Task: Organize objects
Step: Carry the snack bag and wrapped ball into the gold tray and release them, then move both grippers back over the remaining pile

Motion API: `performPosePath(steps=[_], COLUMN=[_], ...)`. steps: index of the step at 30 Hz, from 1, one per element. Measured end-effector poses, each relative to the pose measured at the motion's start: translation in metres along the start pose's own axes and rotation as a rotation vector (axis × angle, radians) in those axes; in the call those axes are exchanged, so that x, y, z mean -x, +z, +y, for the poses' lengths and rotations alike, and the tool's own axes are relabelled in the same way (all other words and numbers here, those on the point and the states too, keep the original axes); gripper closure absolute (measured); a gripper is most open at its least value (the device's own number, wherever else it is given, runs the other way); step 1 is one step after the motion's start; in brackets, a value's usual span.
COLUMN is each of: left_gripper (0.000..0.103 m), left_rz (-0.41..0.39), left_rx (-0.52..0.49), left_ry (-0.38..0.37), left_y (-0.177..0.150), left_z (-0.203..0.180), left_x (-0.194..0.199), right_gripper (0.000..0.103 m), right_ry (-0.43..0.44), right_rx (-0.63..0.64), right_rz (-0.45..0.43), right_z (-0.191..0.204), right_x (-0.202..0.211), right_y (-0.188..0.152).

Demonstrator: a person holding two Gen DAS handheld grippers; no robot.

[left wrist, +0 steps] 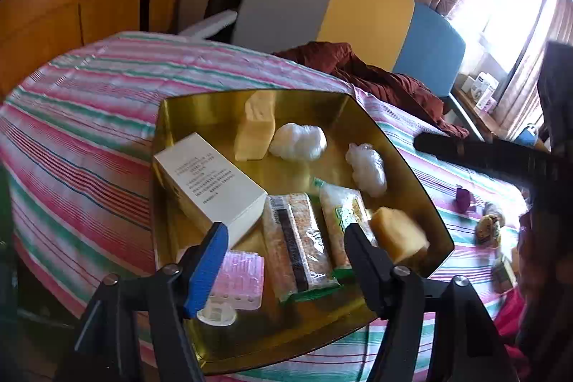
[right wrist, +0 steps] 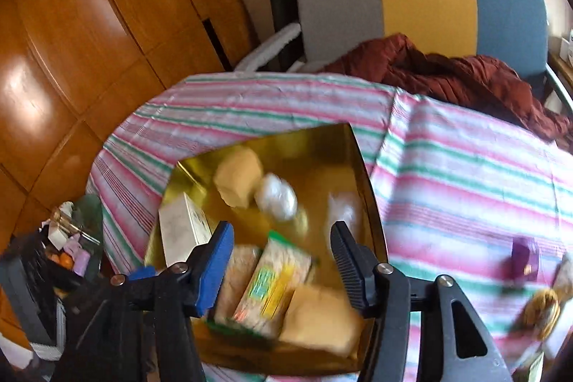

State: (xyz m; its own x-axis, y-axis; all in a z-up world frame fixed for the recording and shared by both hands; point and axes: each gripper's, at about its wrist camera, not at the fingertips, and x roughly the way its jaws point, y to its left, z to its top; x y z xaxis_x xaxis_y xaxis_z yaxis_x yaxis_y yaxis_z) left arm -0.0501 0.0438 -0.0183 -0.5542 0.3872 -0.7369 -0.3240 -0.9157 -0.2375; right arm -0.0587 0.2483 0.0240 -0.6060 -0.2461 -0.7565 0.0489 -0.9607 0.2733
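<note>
In the left wrist view, a gold tray (left wrist: 186, 117) sits on a pink, green and white striped tablecloth (left wrist: 89, 102), holding a white box (left wrist: 211, 185), two yellow sponges, two white wrapped lumps, snack packets (left wrist: 304, 238) and a pink blister pack (left wrist: 240, 278). The left gripper (left wrist: 286, 253) hovers over the tray's near end, jaws spread, gripping nothing. Behind stand a grey, yellow and blue chair (left wrist: 358, 6) with a maroon cloth (left wrist: 376, 74), wooden panelling and a curtained window. In the blurred right wrist view, the right gripper (right wrist: 283, 256) hangs above the same tray (right wrist: 322, 145), jaws likewise apart and empty; a purple item (right wrist: 523, 256) lies on the cloth to the right.
</note>
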Motion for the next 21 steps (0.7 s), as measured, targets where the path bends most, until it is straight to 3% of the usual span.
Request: performPosePath(steps=[12,21], left_gripper=[0.021,0.02], left_rz=[-0.075,-0.089], left_rx=[-0.089,-0.115], left_ry=[0.079,0.108], left_y=[-0.003,-0.008], left_z=[-0.024,-0.031], left_x=[0.021,0.028], right_gripper=[0.041,0.041], right_ry=[-0.114,-0.168], right_rx=[0.011,0.024], right_rz=[-0.001,-0.028], right_z=[-0.007,-0.01], right_x=[0.013,0.025], right_y=[-0.043,-0.056])
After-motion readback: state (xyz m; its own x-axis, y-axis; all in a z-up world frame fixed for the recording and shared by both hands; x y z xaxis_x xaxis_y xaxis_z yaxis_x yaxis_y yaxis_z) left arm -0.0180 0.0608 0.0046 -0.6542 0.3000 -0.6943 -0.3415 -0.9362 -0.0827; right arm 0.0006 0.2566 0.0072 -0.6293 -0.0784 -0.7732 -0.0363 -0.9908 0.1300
